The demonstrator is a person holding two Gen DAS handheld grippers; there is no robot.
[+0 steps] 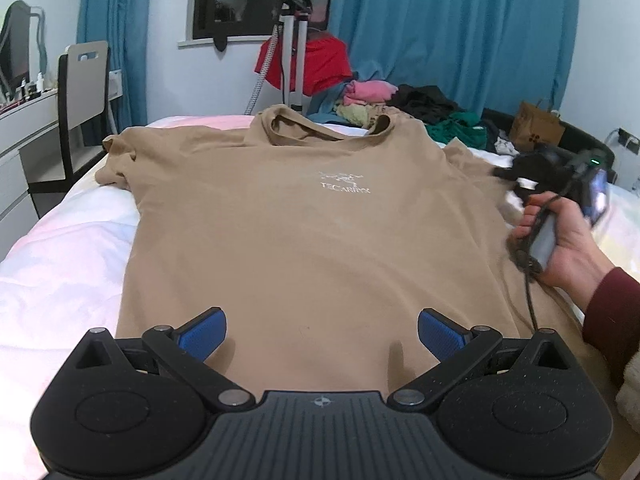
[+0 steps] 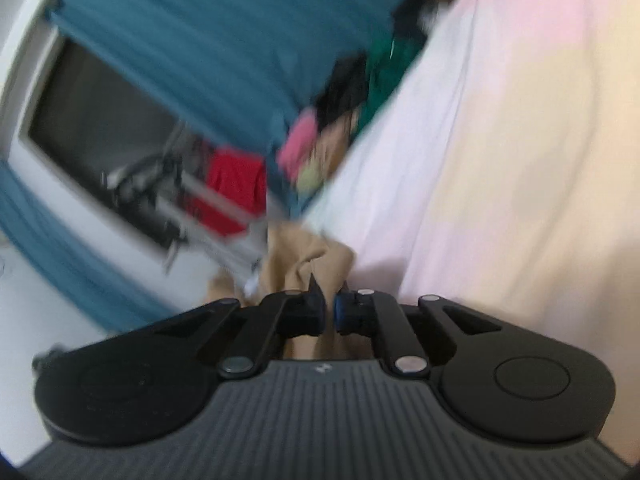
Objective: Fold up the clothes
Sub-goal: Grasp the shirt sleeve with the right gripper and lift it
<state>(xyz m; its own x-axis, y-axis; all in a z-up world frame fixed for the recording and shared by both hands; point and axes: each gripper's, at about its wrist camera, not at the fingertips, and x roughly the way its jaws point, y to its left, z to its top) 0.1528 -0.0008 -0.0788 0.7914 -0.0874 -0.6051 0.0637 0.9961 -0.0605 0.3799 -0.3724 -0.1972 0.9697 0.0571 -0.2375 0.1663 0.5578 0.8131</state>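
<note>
I have the tan T-shirt (image 1: 312, 232) spread face up on the bed (image 1: 68, 264), collar toward the far end, both sleeves still out to the sides. I judge this to be the opening of the first fold: one sleeve is being taken in hand and nothing is folded yet.

My right hand-held gripper (image 2: 329, 312) has its jaws drawn nearly together on a bunch of tan cloth at the shirt's right sleeve, with fabric pinched between the blue pads. The right wrist view is badly smeared, so I cannot say how deep the bite is. From the left wrist view I see the person's hand (image 1: 560, 240) carrying that tool at the shirt's right edge.

My left hand-held gripper (image 1: 322, 336) is wide open, hovering above the lower part of the shirt near the hem and holding nothing.

Next, I reckon, the right side must be carried across toward the shirt's middle, while the left comes down to pin or pinch the hem so the body does not drag over the sheet. The cloth is soft and will follow the pull, so a slow, level sweep suits it.

The chest print (image 1: 345, 183) shows a small white emblem above lettering I read as roughly "TECARRYX", though it is too fine to be sure. No other writing is legible.
</note>
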